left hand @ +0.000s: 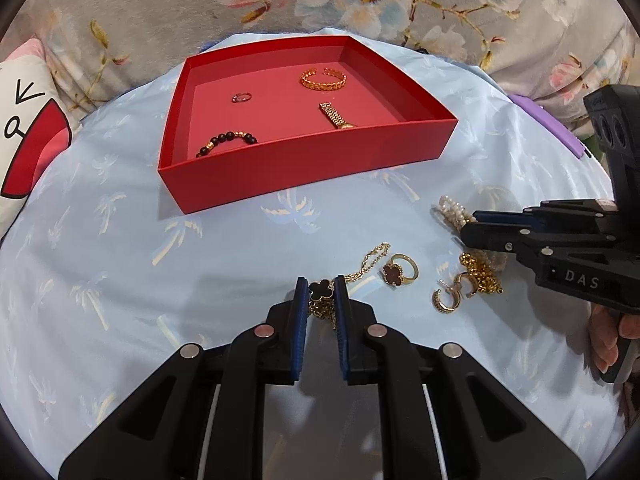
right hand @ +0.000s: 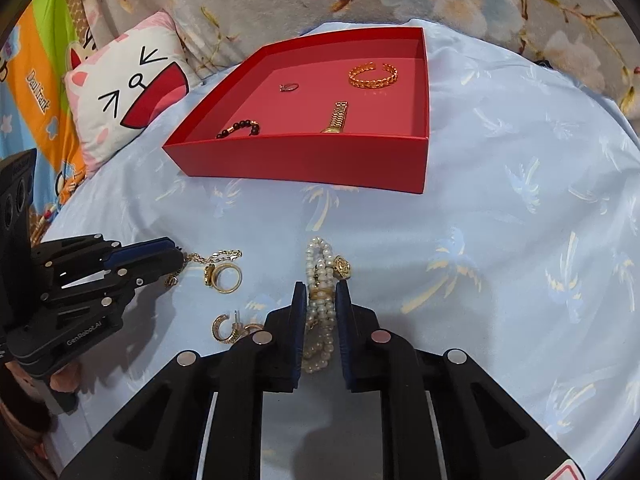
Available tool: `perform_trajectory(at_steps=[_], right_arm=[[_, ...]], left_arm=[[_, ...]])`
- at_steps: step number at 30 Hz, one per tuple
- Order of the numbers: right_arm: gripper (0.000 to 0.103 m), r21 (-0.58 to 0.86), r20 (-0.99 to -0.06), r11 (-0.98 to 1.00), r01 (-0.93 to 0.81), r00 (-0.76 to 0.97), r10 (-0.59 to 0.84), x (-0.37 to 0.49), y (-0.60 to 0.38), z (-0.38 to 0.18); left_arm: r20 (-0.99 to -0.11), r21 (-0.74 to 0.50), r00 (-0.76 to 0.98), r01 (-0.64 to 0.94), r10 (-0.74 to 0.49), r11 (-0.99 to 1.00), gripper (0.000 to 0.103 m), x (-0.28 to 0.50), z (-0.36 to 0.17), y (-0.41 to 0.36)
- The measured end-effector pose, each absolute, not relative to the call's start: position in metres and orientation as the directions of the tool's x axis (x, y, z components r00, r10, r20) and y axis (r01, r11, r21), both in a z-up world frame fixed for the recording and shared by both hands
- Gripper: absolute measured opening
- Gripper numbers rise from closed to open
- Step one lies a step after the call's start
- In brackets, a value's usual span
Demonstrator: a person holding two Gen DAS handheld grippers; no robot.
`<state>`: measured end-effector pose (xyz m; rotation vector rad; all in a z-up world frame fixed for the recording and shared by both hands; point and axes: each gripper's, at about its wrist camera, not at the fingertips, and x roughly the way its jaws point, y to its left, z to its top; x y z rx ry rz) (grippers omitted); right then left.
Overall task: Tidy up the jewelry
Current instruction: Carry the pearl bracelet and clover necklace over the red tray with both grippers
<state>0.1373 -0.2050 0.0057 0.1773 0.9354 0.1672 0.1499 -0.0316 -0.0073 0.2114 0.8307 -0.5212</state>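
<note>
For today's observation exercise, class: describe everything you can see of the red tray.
The red tray is a shallow, open, rectangular box, seemingly matte card, with low upright walls and a lighter red floor. It sits flat on the pale blue palm-print cloth, beyond both tongs, touched by neither. Inside, apart from one another, lie a gold cuff bangle, a small ring, a gold watch and a dark beaded bracelet.

Cartoon pillow (right hand: 124, 92), floral blanket (left hand: 160, 12), blue cloth (right hand: 520, 220)
</note>
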Motion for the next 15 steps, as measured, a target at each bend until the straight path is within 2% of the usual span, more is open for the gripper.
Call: perform_trajectory(at_steps=[7, 15], right_arm=[[0.013, 0.229, -0.751, 0.973, -0.042, 0.628, 0.204, 0.130, -0.214, 0.019], [0.013, 0.253, -0.710, 0.966, -0.048, 0.669, 0.219, 0.123, -0.219, 0.046]], left_arm=[[-0.721, -0.048, 0.577, 0.509, -0.382, 0.859, 0.012, 0.147, 0.012, -0.019], [-0.661, -0.046, 0.636, 0.496, -0.399, 0.867, 0.012, 0.147, 0.059, 0.002]])
